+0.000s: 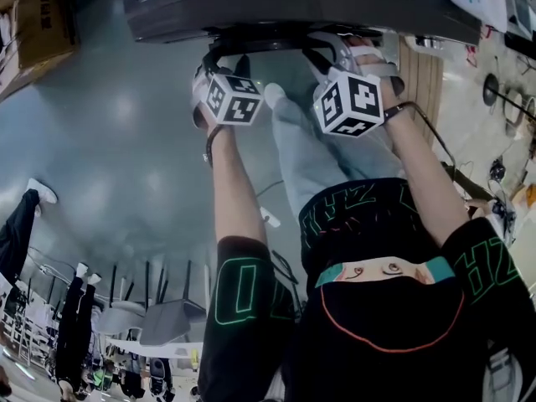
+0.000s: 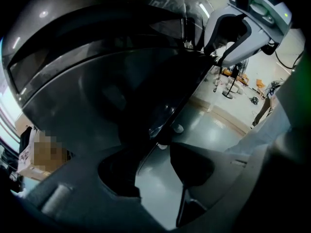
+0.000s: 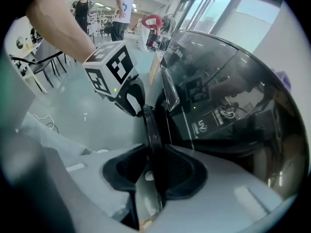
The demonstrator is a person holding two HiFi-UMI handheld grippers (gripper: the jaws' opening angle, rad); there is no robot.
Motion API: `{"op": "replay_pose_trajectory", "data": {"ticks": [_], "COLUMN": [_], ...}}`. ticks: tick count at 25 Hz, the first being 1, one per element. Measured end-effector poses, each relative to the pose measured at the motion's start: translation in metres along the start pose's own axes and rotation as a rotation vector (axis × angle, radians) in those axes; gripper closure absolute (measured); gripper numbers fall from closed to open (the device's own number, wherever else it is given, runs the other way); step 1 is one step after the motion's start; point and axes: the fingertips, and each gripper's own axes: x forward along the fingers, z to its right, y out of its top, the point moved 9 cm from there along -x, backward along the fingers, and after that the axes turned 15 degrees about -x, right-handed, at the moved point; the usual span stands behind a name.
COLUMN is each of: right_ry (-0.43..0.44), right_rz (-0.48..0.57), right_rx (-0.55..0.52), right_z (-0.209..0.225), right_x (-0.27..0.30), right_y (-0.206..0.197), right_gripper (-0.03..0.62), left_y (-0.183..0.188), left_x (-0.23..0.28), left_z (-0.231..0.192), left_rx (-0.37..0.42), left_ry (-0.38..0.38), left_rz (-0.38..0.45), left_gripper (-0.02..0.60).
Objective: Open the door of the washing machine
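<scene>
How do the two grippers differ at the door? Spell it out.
The right gripper is shut on the door edge; the left gripper is open, floor showing between its jaws. The edge sits centred in the right gripper, off-centre in the left. Both reach the same edge.

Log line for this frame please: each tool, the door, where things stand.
left tool: open, astride door edge | right tool: shut on door edge | both at washing machine front
</scene>
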Motion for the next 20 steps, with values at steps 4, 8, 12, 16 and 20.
{"op": "replay_pose_trajectory", "data": {"ticks": [4,8,12,16,20], "right_ry": [0.009,0.064,0.057,0.093,0.121], "right_rz": [0.002,0.018,0.019,0.03,0.064], "right_rx": [-0.013,-0.042,-0.063,-0.106,-0.128], "right_z": [0.002,-0.009,-0.02,-0.031,-0.042], "right_x": [0.0,-0.005,-0.008,-0.011,-0.017], "right_y": [-0.002,0.001,-0.001,0.006,0.001], "right_gripper": [0.479,0.476,0.473,0.471,0.466], "left_y": [0.001,-0.014,-0.025,-0.042,-0.058], "left_x": [0.001,-0.008,-0.011,-0.021,-0.029], "left_z": [0.003,0.012,0.024,0.032,0.05], "left_rx": [-0.005,-0.018,-0.044,-0.078,-0.14], "left_ry": [0.013,-0.004,0.014,0.033,0.047], "left_rz": [-0.003,-0.03,-0.033,-0.043,-0.045], "left_gripper": [0.383,0.388,0.39,0.391,0.394]}}
